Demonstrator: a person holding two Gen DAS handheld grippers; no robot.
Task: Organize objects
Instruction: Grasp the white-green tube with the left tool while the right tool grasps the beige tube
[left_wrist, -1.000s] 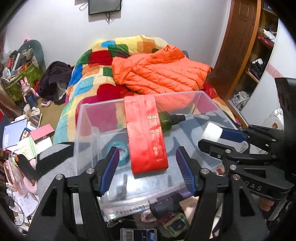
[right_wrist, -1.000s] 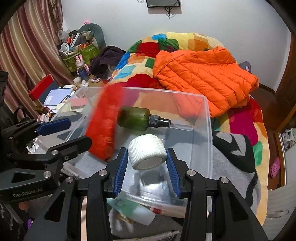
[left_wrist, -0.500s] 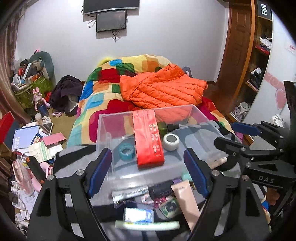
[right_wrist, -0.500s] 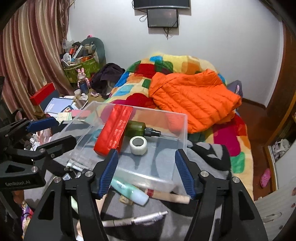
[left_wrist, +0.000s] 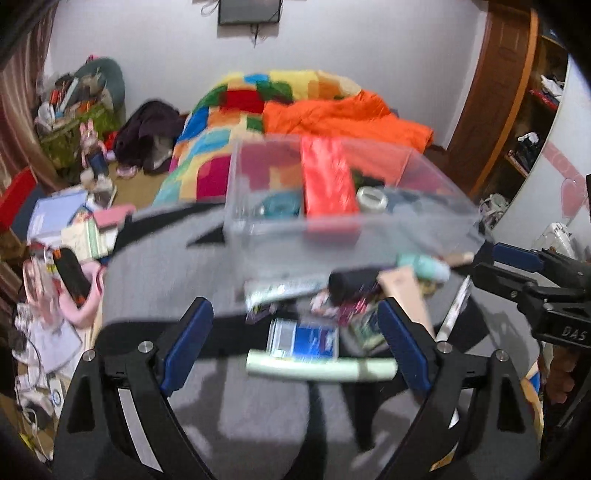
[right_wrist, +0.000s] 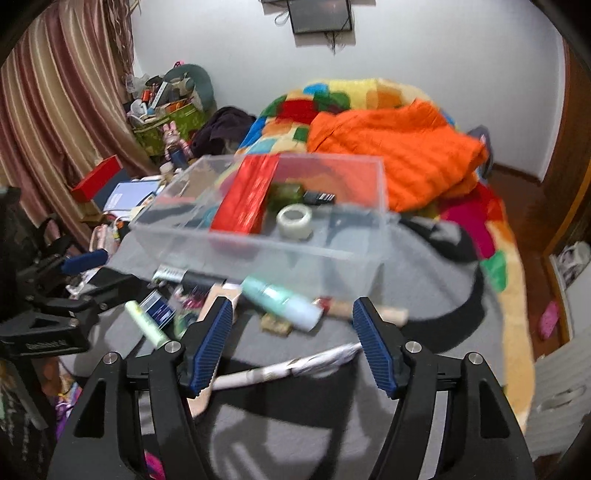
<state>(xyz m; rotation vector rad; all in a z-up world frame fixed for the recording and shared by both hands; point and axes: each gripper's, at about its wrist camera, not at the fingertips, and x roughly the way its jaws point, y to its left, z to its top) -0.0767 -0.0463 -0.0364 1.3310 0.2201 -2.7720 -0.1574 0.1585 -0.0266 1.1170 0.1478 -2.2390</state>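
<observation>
Beyond both empty, spread grippers, left (left_wrist: 295, 332) and right (right_wrist: 291, 341), sits the clear bin (right_wrist: 258, 254)

Both tools (left_wrist: 295, 345) (right_wrist: 291, 345) agape, empty, level.

Each camera sat on its gripper and looked forward along the two fingers, down and across the grey blanket toward the bed. The left wrist view stood on the near left, facing the clear plastic bin (left_wrist: 354, 218) from close by. The right wrist view stood on the near right, a little farther back. Both shared the bin, the red box (left_wrist: 327, 181) (right_wrist: 245, 199), the orange jacket (left_wrist: 347, 116) (right_wrist: 399, 147) and the far wall.
</observation>
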